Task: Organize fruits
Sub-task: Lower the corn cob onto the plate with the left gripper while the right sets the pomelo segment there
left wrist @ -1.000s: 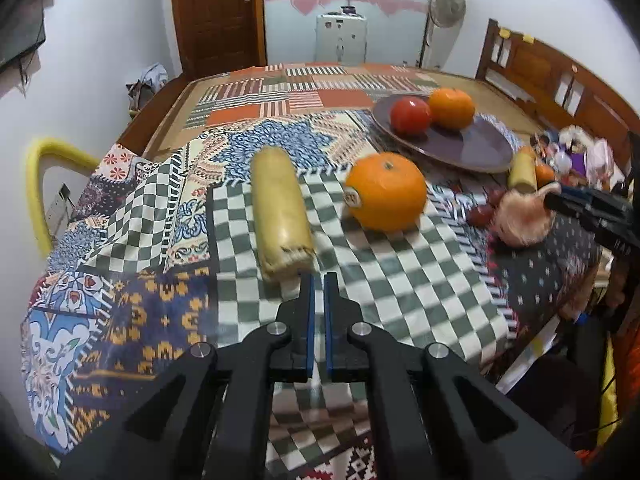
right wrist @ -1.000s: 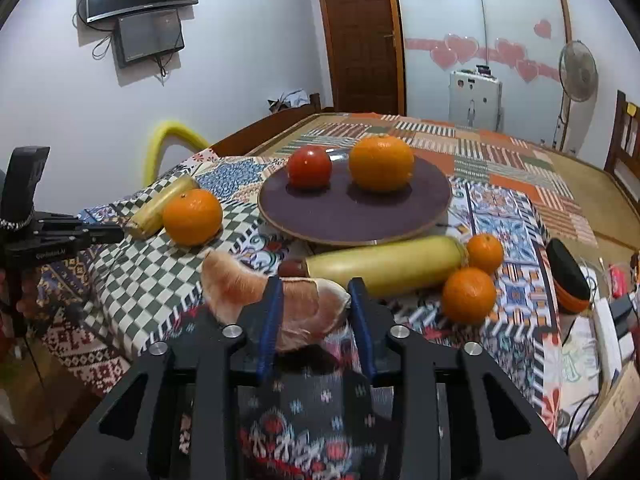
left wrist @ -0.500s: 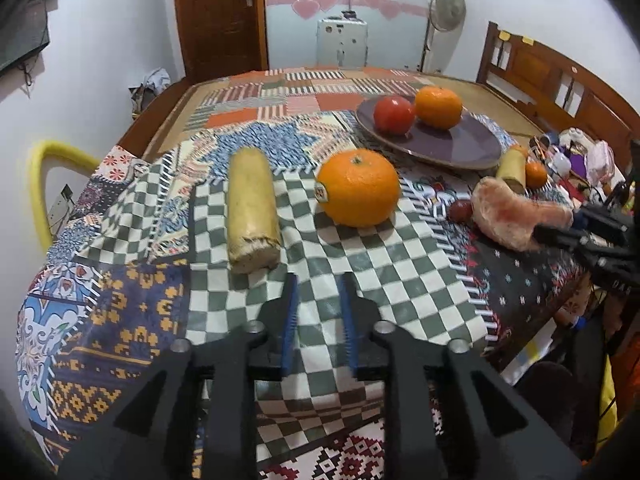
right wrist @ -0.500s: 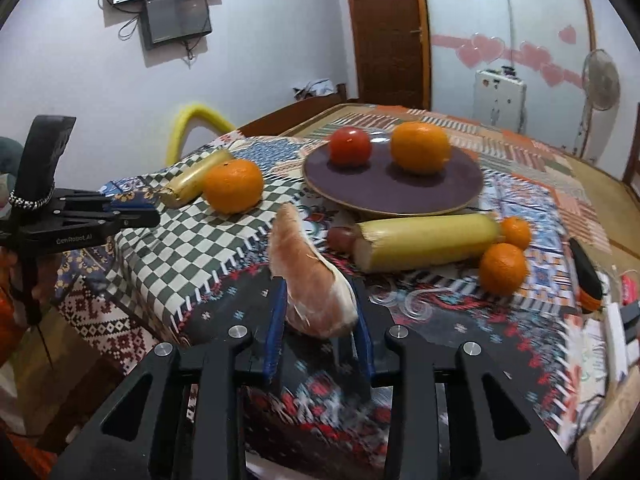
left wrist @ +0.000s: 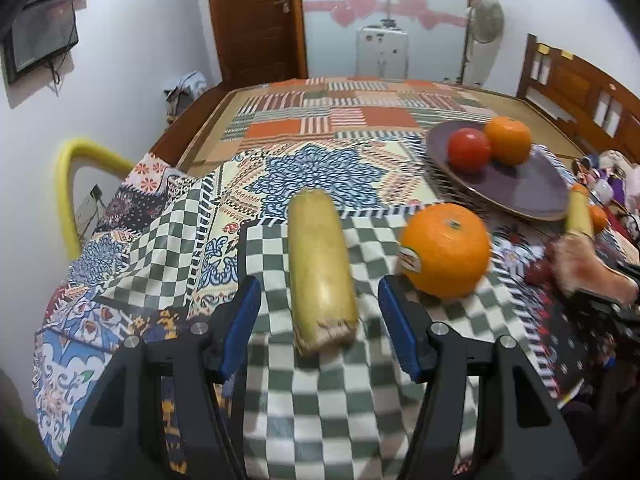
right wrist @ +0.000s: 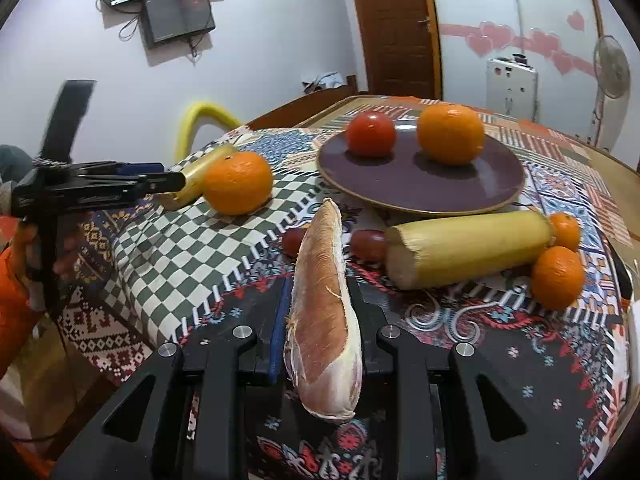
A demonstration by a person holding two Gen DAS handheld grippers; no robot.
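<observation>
Left hand-held gripper (left wrist: pixel 320 312) is opening around the yellow stalk (left wrist: pixel 320 268).

tomato (right wrist: pixel 370 133) left of orange (right wrist: pixel 450 133), on plate (right wrist: pixel 420 188)

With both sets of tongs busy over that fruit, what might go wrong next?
1. The left tongs are opening around the yellow stalk piece; the big orange sits right beside one finger and may get nudged into rolling.
2. The right tongs pinch the peeled pomelo segment; it looks soft and may squash or slip.
</observation>
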